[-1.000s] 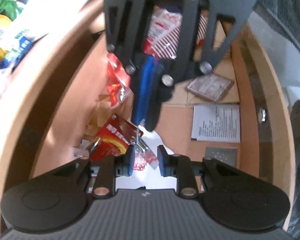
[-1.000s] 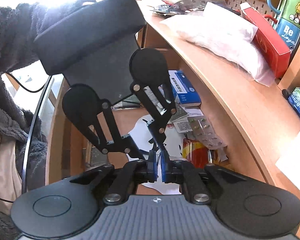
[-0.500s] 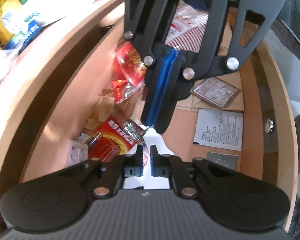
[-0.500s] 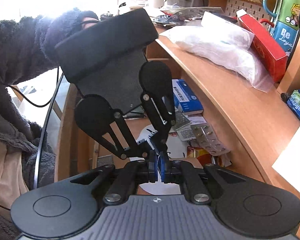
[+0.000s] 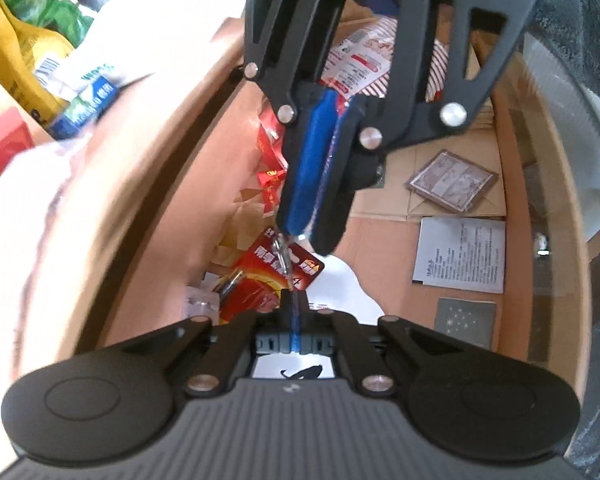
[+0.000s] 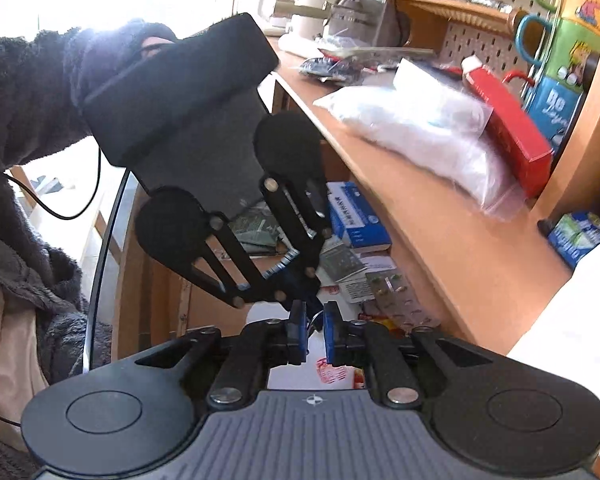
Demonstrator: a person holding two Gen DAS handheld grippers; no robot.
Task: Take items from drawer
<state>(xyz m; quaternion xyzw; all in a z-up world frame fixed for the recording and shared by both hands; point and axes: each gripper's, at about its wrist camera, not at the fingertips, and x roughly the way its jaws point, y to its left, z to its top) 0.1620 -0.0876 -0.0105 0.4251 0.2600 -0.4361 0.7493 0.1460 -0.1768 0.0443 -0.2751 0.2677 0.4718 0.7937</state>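
The open wooden drawer (image 5: 512, 208) holds packets, papers and boxes. My left gripper (image 5: 294, 316) is shut above it, its blue pads pressed together on the lower end of a small metal key-ring item (image 5: 282, 256). My right gripper (image 5: 312, 236) faces it from above, with the item's top end at its tips; in the right wrist view that gripper (image 6: 313, 332) stands slightly open around the ring (image 6: 314, 322). A red packet (image 5: 276, 276) lies below, in the drawer.
In the drawer lie a red-and-white striped bag (image 5: 364, 60), a printed leaflet (image 5: 460, 254), a brown card (image 5: 452, 182), a blue box (image 6: 356, 216) and pill blisters (image 6: 396, 296). The desk top (image 6: 440, 208) carries a white bag (image 6: 420, 128) and a red box (image 6: 508, 120).
My left gripper has closed from open to shut on the metal item. My right gripper has opened slightly. Both have risen a little above the drawer.
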